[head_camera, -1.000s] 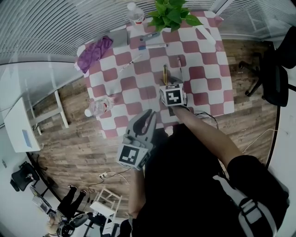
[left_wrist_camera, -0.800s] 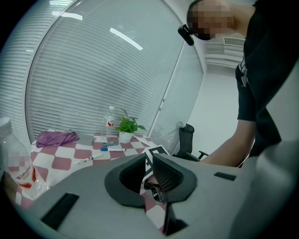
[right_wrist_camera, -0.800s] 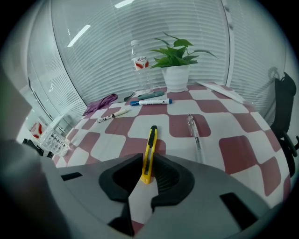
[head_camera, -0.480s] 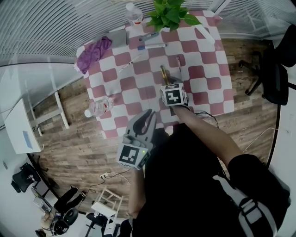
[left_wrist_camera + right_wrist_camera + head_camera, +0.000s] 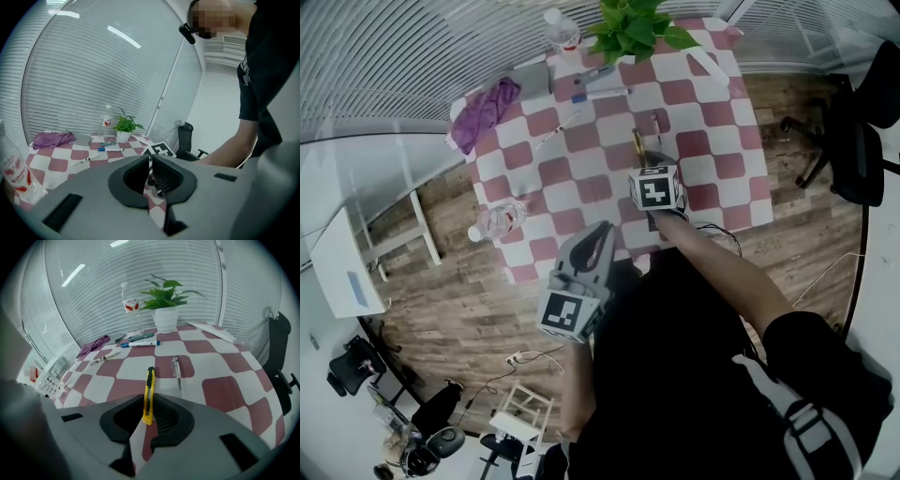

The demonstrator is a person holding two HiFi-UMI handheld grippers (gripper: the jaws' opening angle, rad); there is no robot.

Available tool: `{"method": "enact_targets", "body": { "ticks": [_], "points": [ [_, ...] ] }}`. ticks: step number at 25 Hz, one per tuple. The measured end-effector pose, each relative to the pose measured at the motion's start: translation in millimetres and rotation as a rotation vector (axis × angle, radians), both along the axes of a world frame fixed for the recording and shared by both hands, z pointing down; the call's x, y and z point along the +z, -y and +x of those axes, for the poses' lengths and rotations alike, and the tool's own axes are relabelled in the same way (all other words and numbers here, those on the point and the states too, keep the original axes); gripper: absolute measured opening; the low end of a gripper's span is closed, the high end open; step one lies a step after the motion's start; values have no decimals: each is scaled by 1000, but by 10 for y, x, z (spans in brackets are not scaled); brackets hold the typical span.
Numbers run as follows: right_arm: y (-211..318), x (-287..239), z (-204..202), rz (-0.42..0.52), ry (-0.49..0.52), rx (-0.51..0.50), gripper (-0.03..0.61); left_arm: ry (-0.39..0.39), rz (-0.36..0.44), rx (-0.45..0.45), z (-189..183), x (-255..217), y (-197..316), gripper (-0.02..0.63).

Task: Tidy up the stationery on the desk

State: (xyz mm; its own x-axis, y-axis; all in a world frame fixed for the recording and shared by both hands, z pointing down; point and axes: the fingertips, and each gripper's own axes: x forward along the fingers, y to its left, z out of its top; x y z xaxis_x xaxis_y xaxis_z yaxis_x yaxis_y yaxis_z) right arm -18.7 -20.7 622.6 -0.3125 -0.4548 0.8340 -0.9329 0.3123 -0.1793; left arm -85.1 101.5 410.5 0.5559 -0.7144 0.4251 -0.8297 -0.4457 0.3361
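R gripper, ribbed jaws just closed on slim yellow knife

on the worktop the plant stands at the far edge, a bottle left of it, a cloth further left; nearer, the knife is just left of the pen.

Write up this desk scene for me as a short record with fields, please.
Surface: table with a checked cloth
Right gripper: jaws have just been closing, now shut on the yellow knife
Left gripper: shut, nothing between its jaws
Beside knife: clear pen, apart from it
Far end: potted plant, water bottle, blue pen
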Motion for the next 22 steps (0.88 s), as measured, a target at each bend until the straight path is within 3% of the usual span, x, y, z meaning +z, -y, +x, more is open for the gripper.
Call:
{"method": "enact_targets", "body": {
  "ticks": [8,22],
  "points": [
    [16,14,68,14,-18,2,77,-23,9,-14,56,-58,38,40],
    [24,-274,219,54,47,21,97,14,-13,62,101,173,103,40]
  ]
}}
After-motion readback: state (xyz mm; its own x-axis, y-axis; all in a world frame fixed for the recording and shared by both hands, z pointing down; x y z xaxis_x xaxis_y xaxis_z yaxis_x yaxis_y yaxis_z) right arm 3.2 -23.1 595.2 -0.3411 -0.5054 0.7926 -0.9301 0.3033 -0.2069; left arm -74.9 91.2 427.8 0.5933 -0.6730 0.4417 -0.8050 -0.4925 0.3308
